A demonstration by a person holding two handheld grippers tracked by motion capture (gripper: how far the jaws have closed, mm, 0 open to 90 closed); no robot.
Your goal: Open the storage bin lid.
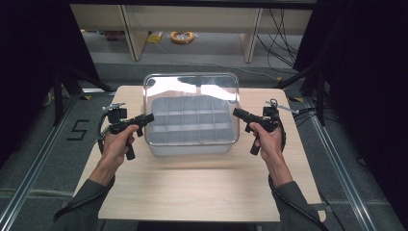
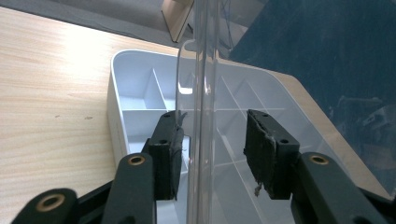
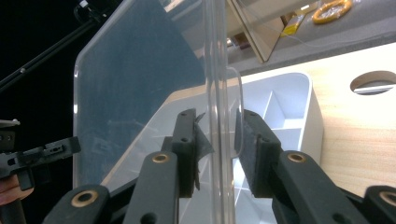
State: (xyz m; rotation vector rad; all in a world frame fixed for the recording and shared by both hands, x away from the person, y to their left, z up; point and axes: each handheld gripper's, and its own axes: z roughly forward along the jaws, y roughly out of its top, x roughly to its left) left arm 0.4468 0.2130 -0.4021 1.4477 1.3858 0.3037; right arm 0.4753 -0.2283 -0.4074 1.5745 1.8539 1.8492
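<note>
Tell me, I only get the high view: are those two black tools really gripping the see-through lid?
Observer: The right gripper is. Its own view shows the edge of the clear lid running between its two pads.
Operator: And the left one?
Observer: The left gripper straddles the opposite edge, with one pad right against it.
Operator: Are the tools in good shape?
Observer: Not quite. The left gripper's pads look worn, with torn edges.

From my seat the high view is dim and soft, dark at both sides; overhead light glares white on the raised clear lid. Both gripper views are sharper, the table brightly washed, near jaws slightly blurred.
</note>
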